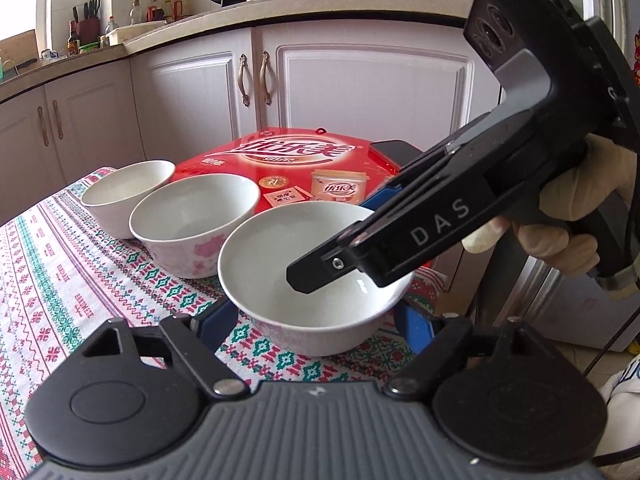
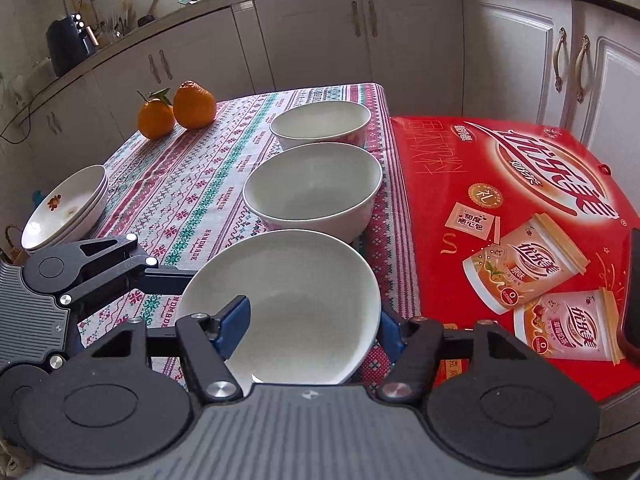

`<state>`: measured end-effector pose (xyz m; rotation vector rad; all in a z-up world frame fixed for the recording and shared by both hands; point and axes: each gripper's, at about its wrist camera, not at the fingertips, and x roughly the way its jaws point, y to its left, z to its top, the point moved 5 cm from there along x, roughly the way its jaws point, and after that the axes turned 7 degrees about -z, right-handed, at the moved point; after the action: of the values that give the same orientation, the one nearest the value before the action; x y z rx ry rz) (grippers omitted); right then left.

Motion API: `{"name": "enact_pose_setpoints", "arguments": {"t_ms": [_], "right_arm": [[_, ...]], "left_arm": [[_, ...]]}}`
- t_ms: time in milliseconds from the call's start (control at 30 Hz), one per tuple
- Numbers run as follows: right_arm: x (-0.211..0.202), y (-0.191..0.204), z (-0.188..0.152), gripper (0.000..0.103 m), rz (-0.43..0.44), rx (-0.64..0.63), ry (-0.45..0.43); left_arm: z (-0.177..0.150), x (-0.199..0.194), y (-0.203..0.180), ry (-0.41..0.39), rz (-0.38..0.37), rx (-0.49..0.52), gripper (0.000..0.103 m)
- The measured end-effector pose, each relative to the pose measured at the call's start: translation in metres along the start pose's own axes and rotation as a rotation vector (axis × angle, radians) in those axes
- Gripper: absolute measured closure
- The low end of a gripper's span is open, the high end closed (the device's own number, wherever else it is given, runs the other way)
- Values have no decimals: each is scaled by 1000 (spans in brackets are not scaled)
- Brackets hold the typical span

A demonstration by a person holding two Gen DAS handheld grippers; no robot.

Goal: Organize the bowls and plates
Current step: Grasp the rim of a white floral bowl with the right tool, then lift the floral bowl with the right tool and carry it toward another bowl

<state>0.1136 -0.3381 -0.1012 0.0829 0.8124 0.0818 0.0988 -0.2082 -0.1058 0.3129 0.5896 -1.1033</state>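
Three white bowls stand in a row on the patterned tablecloth (image 1: 60, 260). The nearest bowl (image 1: 272, 256) (image 2: 304, 288) sits between both grippers. My left gripper (image 1: 316, 326) has its blue pads against the two sides of that bowl's lower wall; it also shows in the right wrist view (image 2: 176, 278), at the bowl's left. My right gripper (image 2: 312, 326) (image 1: 344, 248) is shut on the bowl's wall, one finger inside and one outside. The middle bowl (image 1: 192, 216) (image 2: 312, 184) and the far bowl (image 1: 128, 184) (image 2: 320, 120) stand untouched. A stack of plates (image 2: 64, 208) rests at the left.
A red gift box (image 1: 304, 164) (image 2: 520, 200) lies right beside the bowls, with a dark phone (image 2: 632, 292) on it. Two oranges (image 2: 176, 112) sit at the table's far left. White kitchen cabinets stand behind. A gloved hand (image 1: 580, 216) holds the right gripper.
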Motion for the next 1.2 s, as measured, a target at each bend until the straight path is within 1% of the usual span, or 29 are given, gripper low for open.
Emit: {"name": "enact_pose_setpoints", "arguments": {"t_ms": [100, 200, 300, 500, 967, 1100, 1200], "right_arm": [[-3, 4, 2, 31, 3, -5, -5], [-7, 10, 6, 31, 10, -22, -16], [-10, 19, 10, 31, 31, -32, -24], [-8, 44, 19, 31, 85, -65, -35], [30, 120, 48, 31, 187, -190, -16], [44, 139, 54, 31, 210, -217, -7], [54, 149, 57, 31, 219, -229, 2]], "left_arm": [[1, -2, 0, 12, 11, 1, 18], [2, -11, 2, 4, 18, -8, 18], [4, -24, 5, -1, 27, -29, 18], [-2, -48, 15, -1, 79, -69, 18], [-30, -95, 63, -18, 211, -188, 18], [-38, -103, 77, -15, 244, -216, 18], [-43, -105, 86, -11, 253, -235, 18]]}}
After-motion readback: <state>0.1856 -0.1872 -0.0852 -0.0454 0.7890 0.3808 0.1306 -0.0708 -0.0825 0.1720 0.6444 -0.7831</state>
